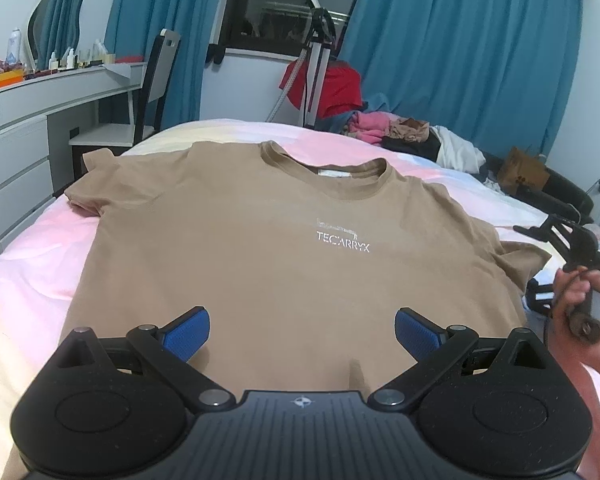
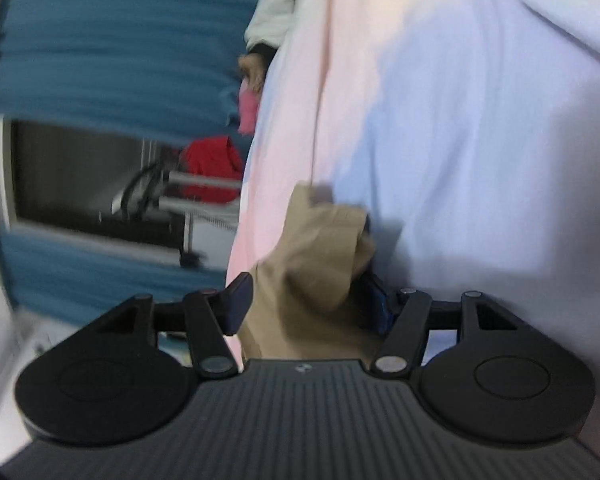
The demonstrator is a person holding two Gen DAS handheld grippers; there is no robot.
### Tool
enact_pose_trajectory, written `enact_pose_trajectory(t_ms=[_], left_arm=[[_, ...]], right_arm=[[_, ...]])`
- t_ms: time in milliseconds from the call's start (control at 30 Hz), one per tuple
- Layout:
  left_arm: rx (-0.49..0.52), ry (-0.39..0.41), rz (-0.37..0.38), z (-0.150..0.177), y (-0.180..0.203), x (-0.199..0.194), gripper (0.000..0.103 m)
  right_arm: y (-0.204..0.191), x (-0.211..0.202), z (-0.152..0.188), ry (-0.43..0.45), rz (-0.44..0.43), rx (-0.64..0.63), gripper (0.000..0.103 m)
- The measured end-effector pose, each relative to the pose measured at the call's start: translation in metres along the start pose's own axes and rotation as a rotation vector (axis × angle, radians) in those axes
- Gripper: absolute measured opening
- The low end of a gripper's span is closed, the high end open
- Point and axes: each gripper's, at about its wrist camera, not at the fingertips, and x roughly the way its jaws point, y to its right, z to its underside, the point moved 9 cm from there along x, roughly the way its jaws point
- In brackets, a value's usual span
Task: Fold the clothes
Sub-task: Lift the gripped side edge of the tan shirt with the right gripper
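Note:
A tan T-shirt [image 1: 268, 248] with white "TECARRYX" lettering lies flat, front up, on the bed [image 1: 32, 280], collar at the far side. My left gripper [image 1: 302, 330] is open and empty, over the shirt's lower middle. My right gripper [image 2: 306, 304] is rolled sideways at the shirt's right sleeve [image 2: 320, 256]; its jaws are apart with the tan sleeve cloth between them, not pinched. In the left wrist view the right gripper [image 1: 560, 240] shows at the right edge, held by a hand, beside the sleeve [image 1: 520, 260].
A pile of clothes [image 1: 400, 132] lies at the bed's far right. A red garment [image 1: 332, 88] hangs on a stand by the window. A white dresser [image 1: 28, 128] and a chair [image 1: 148, 92] stand left of the bed. Blue curtains [image 1: 460, 60] hang behind.

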Motion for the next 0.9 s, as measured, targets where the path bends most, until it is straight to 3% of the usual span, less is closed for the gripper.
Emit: enact_pose_trajectory(t_ms=[167,333,467,733,833,900], left_arm=[[-0.002,-0.020,0.007,0.003,0.002,0.008,0.100],[0.004,-0.038,0.001,0.007,0.003,0.017,0.100],[0.011,-0.049,0.000,0.009,0.004,0.022,0.100],[0.000,-0.024,0.005,0.005,0.004,0.013,0.100],[-0.004,-0.016,0.005,0.003,0.004,0.010,0.100],[-0.003,-0.011,0.004,0.002,0.004,0.009,0.100]], right_arm=[[-0.014,0.037,-0.010,-0.044,-0.084,-0.058,0.063],[-0.016,0.056,-0.016,-0.051,-0.136,-0.029,0.063],[-0.029,0.039,-0.029,0.074,-0.186,-0.034,0.063],[-0.071,-0.020,-0.057,0.297,-0.277,-0.189,0.062],[-0.070,-0.036,-0.069,0.344,-0.213,-0.228,0.062],[-0.054,-0.037,-0.072,0.311,-0.129,-0.200,0.062]])
